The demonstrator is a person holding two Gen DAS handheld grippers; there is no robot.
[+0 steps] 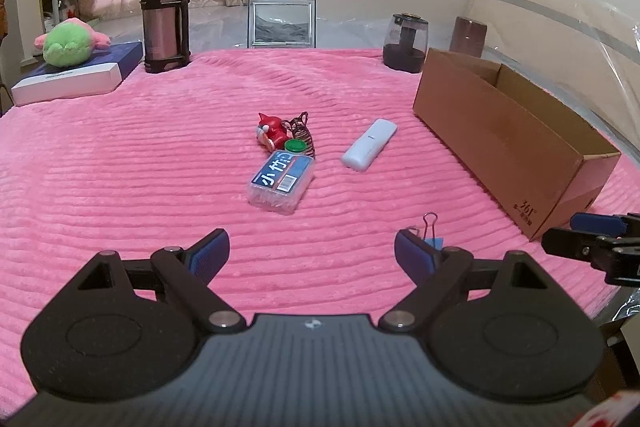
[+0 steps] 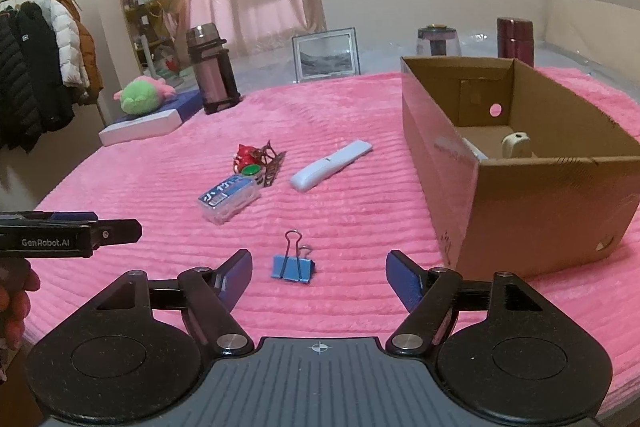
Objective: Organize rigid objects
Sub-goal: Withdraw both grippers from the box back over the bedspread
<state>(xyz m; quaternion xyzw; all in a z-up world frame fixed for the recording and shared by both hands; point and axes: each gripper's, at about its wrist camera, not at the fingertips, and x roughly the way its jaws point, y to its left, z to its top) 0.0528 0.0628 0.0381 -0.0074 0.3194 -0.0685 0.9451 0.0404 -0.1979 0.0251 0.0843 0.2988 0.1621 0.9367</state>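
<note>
A blue binder clip lies on the pink blanket, just ahead of my right gripper, which is open and touches nothing. My left gripper is open and empty over bare blanket; its right finger hides part of the clip. Farther on lie a clear plastic box with a blue label, a white remote and a red toy figure beside a green cap. An open cardboard box stands at the right with a cream item inside.
At the blanket's far edge stand a steel thermos, a picture frame, a dark glass jar and a maroon cylinder. A green plush rests on a blue and white box at far left. Coats hang at left.
</note>
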